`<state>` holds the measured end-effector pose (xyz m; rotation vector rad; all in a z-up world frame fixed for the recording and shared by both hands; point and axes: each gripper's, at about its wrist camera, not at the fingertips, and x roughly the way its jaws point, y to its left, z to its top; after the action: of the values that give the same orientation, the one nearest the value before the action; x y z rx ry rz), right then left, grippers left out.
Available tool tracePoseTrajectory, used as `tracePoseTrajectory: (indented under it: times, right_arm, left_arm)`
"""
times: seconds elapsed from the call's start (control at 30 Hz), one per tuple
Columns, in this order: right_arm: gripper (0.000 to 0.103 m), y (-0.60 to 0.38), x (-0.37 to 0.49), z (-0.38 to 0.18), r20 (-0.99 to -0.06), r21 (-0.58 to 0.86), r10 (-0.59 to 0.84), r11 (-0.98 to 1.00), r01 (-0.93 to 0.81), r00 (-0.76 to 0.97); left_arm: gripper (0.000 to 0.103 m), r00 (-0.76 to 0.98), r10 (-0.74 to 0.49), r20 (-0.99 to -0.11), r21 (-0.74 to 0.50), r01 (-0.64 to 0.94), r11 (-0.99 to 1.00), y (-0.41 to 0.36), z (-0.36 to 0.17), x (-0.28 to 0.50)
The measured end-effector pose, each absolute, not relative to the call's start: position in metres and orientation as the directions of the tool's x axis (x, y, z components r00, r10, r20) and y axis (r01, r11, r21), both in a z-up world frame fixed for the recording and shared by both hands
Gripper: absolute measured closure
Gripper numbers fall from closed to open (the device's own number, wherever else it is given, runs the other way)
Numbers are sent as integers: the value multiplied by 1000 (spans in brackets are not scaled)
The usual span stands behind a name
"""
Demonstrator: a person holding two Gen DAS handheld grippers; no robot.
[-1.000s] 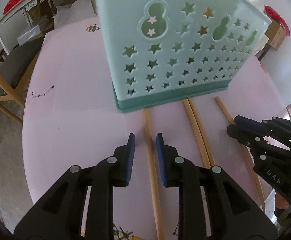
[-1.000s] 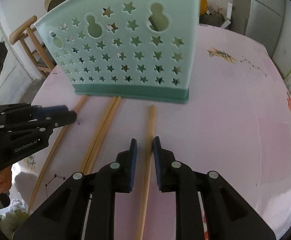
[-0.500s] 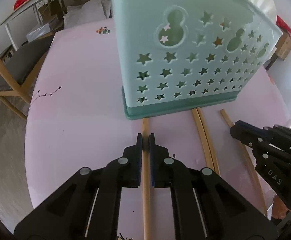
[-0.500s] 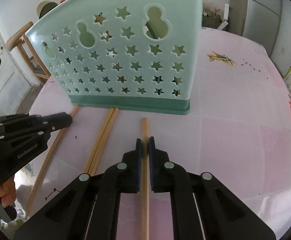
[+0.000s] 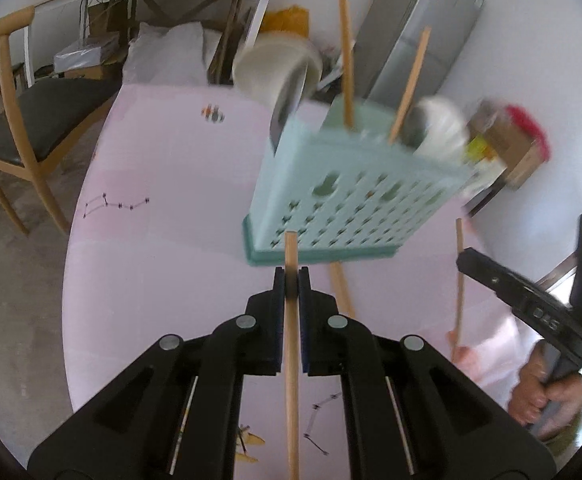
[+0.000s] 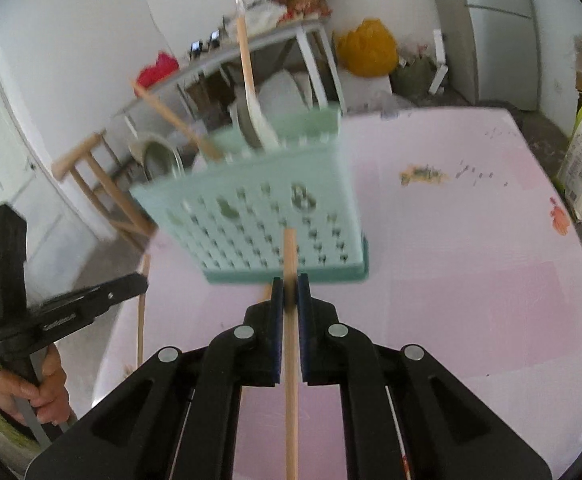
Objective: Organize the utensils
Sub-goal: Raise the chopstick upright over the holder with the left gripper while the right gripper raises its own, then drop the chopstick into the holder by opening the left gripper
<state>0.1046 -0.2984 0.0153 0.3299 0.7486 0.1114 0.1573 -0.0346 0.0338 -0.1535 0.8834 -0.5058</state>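
Note:
A mint green star-holed utensil basket [image 5: 355, 204] [image 6: 263, 216] stands on the pink table [image 5: 163, 208] [image 6: 471, 264]. It holds two upright chopsticks [image 5: 346, 52], a ladle and a white spoon [image 6: 261, 120]. My left gripper [image 5: 291, 280] is shut on a wooden chopstick [image 5: 291, 344], lifted off the table in front of the basket. My right gripper [image 6: 290, 288] is shut on another wooden chopstick [image 6: 290, 360], also lifted. The right gripper shows in the left wrist view [image 5: 531, 304], holding its chopstick [image 5: 459, 276].
A chopstick pair [image 5: 341, 288] lies on the table below the basket. A wooden chair [image 5: 15, 120] stands left of the table. A white side table, bags, boxes and a fridge [image 5: 419, 36] stand behind. The left gripper shows at the left of the right wrist view [image 6: 63, 312].
Both grippers closed on a chopstick each, then lifted them off the table and drew back from the basket. The views now look down at the basket from higher up.

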Motion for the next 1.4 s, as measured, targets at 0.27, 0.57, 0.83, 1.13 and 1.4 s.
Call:
tracePoseTrajectory:
  times: [0.27,0.57,0.83,1.13,1.4]
  right_arm:
    - [96,-313,91,39,-586,374,208,927,34,783]
    - [96,-316,77,53,-550,377,199,926,29,811]
    - [96,-311,76,57,-547,367,198,930,20,814]
    - [96,-309,77,56,-547,366,202,931,16,812]
    - [96,-310,77,54,-554,369,202,929,21,808]
  left_arm:
    - [98,600,-595,-535,-419,423,803,-1,96,141]
    - [98,720,-641,-265,-417,514,750,4,190,139]
    - [98,801,-589,-107,-377,516,769,-16,223,162]
    - [98,842,-523,-133,-322,463,826,-48,191,191]
    - [95,792,-546,-271,-375,436,818,-52,136,201]
